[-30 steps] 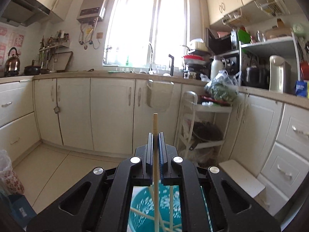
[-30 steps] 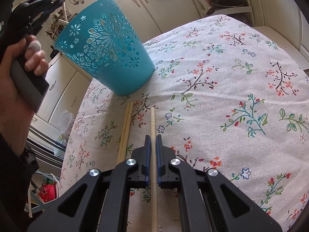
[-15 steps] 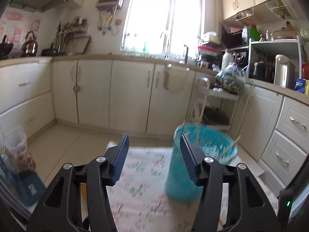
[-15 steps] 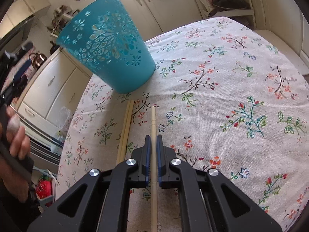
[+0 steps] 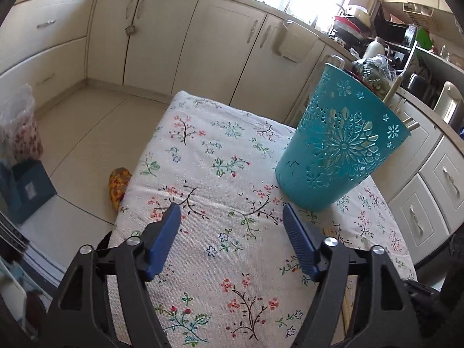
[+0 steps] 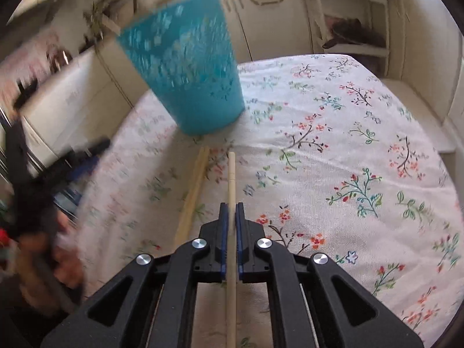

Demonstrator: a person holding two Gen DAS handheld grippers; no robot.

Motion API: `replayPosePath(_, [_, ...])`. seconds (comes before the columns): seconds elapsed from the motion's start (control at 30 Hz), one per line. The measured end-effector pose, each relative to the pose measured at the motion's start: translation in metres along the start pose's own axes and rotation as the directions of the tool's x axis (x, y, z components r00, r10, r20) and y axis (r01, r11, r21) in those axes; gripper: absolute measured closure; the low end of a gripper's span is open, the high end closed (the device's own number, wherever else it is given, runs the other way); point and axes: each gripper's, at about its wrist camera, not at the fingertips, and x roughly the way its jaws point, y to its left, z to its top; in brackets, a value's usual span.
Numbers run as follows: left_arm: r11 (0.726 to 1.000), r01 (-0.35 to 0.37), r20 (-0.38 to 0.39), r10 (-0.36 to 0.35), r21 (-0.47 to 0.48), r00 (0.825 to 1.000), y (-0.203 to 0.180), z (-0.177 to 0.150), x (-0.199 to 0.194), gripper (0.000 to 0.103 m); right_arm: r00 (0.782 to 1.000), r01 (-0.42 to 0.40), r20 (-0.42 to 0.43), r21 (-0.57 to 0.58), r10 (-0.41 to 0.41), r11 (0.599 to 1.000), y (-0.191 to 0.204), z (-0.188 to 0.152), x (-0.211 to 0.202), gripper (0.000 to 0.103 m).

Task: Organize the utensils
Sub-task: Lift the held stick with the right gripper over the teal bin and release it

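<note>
Beside the blurred, apparently upright teal basket, right gripper jaws clamp a chopstick.

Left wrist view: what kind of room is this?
A home kitchen, most likely. Cream base cabinets with metal handles run under a countertop, a shelf holds stacked pots and appliances, and a perforated teal plastic utensil holder stands on a floral tablecloth.

A teal basket with cut-out flower patterns stands on a white tablecloth printed with red, blue and green floral sprigs, beside pale wooden chopsticks.
</note>
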Motion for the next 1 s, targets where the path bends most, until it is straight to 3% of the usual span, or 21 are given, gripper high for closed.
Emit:
replayPosePath(0.1, [1.0, 0.001, -0.029, -0.001, -0.001, 1.0, -0.002, 0.002, 0.007, 0.03, 0.984, -0.156, 0.097, 0.076, 0.148, 0.985, -0.001, 0.01, -0.027, 0.097])
replayPosePath(0.2, [1.0, -0.001, -0.035, 0.002, 0.023, 0.999, -0.008, 0.002, 0.009, 0.029, 0.947, -0.275, 0.195, 0.089, 0.254, 0.957, 0.008, 0.026, -0.056, 0.097])
replayPosePath(0.37, [1.0, 0.0, -0.032, 0.0, 0.011, 0.999, -0.006, 0.003, 0.007, 0.028, 0.889, -0.346, 0.327, 0.025, 0.32, 0.938, 0.04, 0.082, -0.08, 0.097])
replayPosePath(0.53, [1.0, 0.003, -0.037, -0.003, 0.012, 0.999, -0.006, 0.003, 0.008, 0.028, 0.85, -0.302, 0.451, -0.01, 0.274, 0.953, 0.064, 0.151, -0.077, 0.097])
replayPosePath(0.73, [1.0, 0.022, -0.034, -0.022, -0.007, 0.999, -0.004, 0.003, 0.009, 0.028, 0.816, -0.165, 0.566, 0.031, 0.118, 0.986, 0.082, 0.208, -0.043, 0.097])
replayPosePath(1.0, [0.999, 0.046, -0.026, -0.046, -0.024, 0.999, -0.002, 0.003, 0.009, 0.028, 0.831, -0.023, 0.557, 0.023, 0.006, 0.999, 0.085, 0.199, -0.002, 0.097])
